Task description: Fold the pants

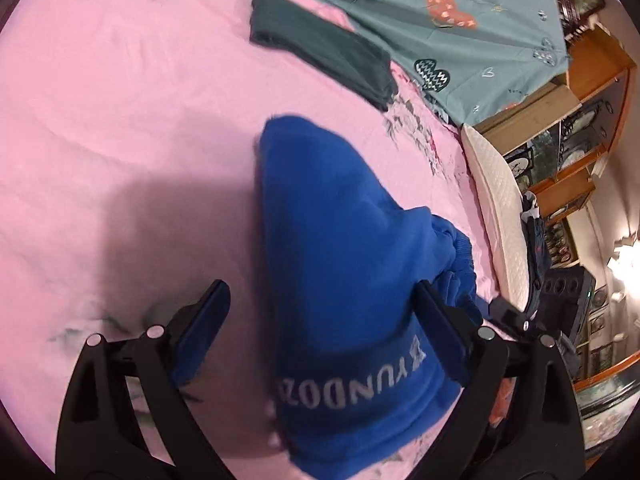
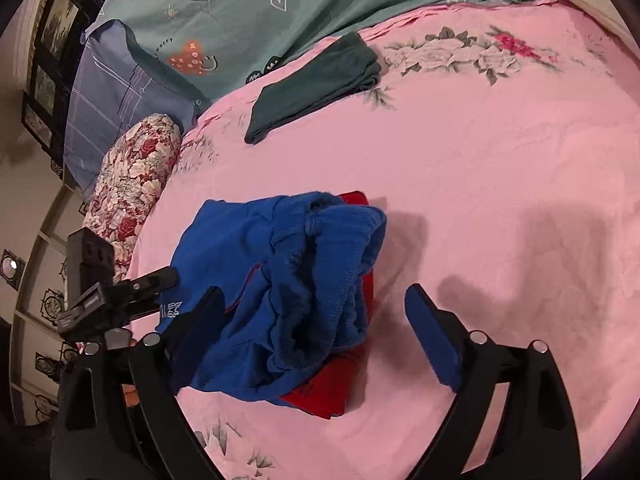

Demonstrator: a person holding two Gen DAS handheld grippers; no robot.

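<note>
Blue fleece pants (image 1: 340, 240) with white lettering on the waistband lie bunched on the pink bedsheet (image 1: 120, 120). My left gripper (image 1: 320, 312) stands open astride their waistband end; its left finger is clear of the cloth and its right finger is at the cloth's edge. In the right wrist view the blue pants (image 2: 280, 280) rest partly on a folded red garment (image 2: 320, 392). My right gripper (image 2: 316, 312) is open over them, its right finger above bare sheet. The left gripper (image 2: 120, 292) shows at the pile's left side.
A folded dark green garment (image 1: 320, 48) (image 2: 316, 80) lies farther back on the sheet. A teal quilt (image 2: 240, 8) covers the bed's far side, with a floral pillow (image 2: 132, 184) and a blue plaid pillow (image 2: 112, 92). Wooden shelves (image 1: 580, 120) stand past the mattress edge (image 1: 500, 208).
</note>
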